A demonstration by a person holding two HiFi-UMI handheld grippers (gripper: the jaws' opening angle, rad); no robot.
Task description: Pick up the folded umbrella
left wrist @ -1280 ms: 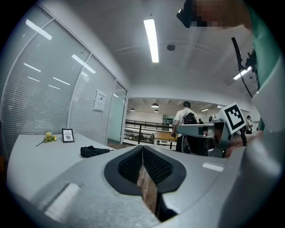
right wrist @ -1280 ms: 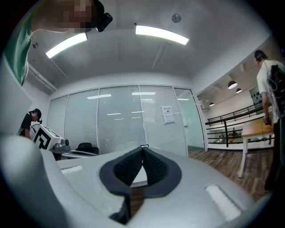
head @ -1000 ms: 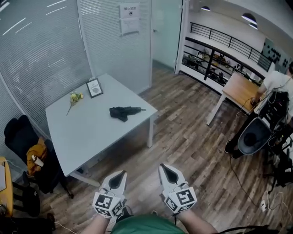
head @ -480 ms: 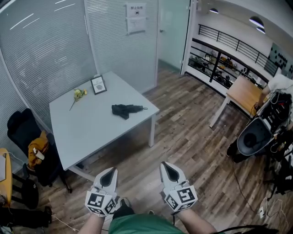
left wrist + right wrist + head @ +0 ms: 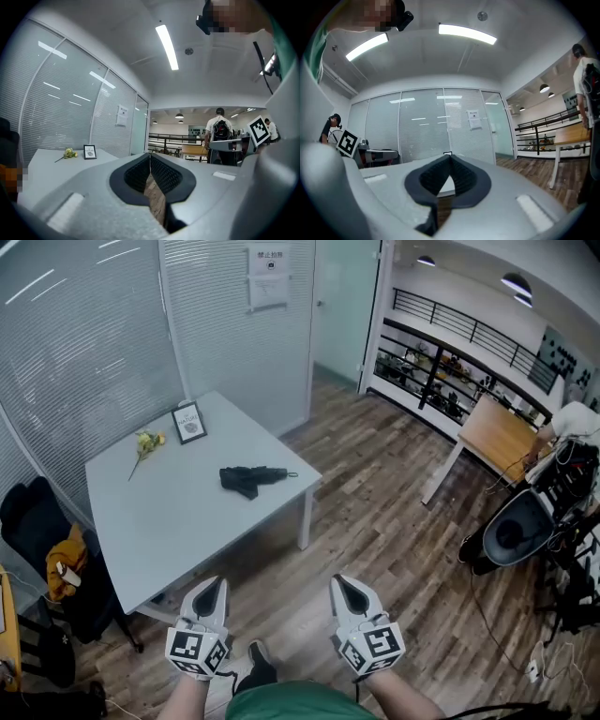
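The folded black umbrella (image 5: 251, 478) lies on the pale grey table (image 5: 159, 521), near its right edge, handle toward the right. Both grippers are held low over the wooden floor, well short of the table and apart from the umbrella. My left gripper (image 5: 211, 587) is shut with nothing in it; its pads meet at the tip in the left gripper view (image 5: 150, 155). My right gripper (image 5: 345, 584) is also shut and empty, as the right gripper view (image 5: 449, 155) shows. Neither gripper view shows the umbrella.
A yellow flower (image 5: 145, 442) and a small picture frame (image 5: 190, 421) lie at the table's far side. A black chair with an orange thing (image 5: 58, 563) stands left of it. Glass walls with blinds stand behind. At the right are a wooden table (image 5: 497, 432), a black chair (image 5: 514, 531) and a person (image 5: 574, 420).
Both grippers have come nearer to the table's front corner, and the left one has drifted left in the head view. Both stay shut and empty. The umbrella has not moved.
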